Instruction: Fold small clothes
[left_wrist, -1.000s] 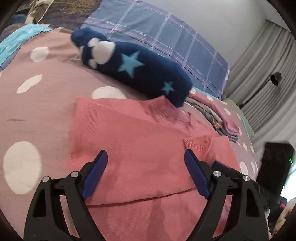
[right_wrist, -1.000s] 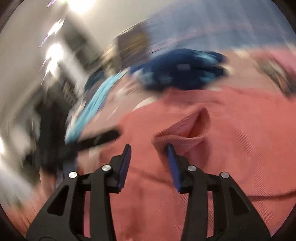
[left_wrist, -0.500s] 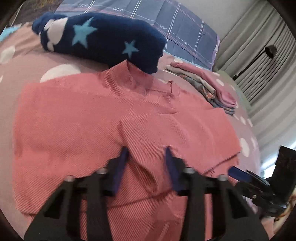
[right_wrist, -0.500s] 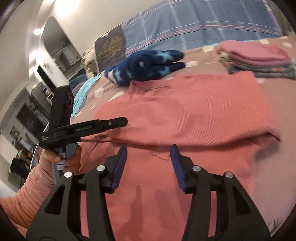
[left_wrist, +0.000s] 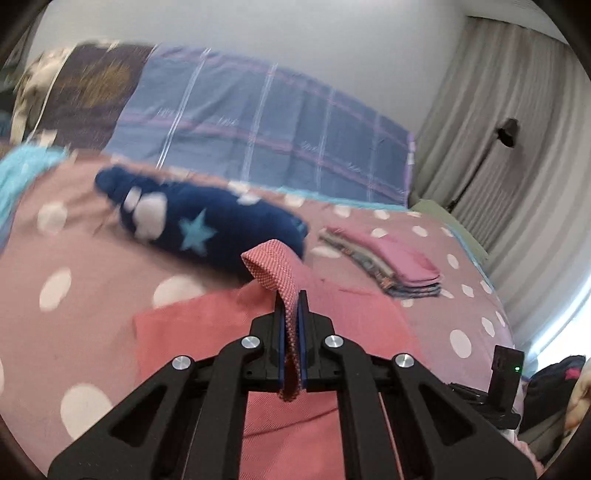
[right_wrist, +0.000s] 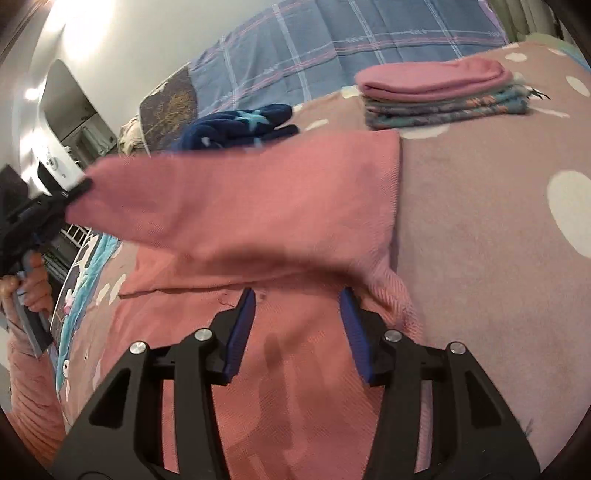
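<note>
The left tool (left_wrist: 291, 295) is shut tight on a fold of the pink shirt (left_wrist: 325, 424). The pinched bit sticks up between its blue pads (left_wrist: 302, 332) and curls over at the top. In the right wrist view, the left tool (right_wrist: 79, 190) is at the far left and holds one side of the shirt (right_wrist: 258, 206) up in the air, so the cloth hangs over the rest of it. A hand (right_wrist: 31, 284) in a pink sleeve holds that tool.

The right tool (right_wrist: 297, 301) is open. Its two blue pads (right_wrist: 242, 328) stand wide apart just above the flat lower part of the shirt, with nothing between them.

The shirt lies on a bed, on a pink bedspread (left_wrist: 74, 295) with white dots. Just behind the shirt lies a dark blue fuzzy garment (left_wrist: 207, 229) with light blue stars. To the right of it sits a neat stack of folded clothes (left_wrist: 391, 266) with a pink one on top. A blue checked pillow (left_wrist: 266, 136) leans at the head of the bed. Grey curtains (left_wrist: 524, 166) hang on the right.
</note>
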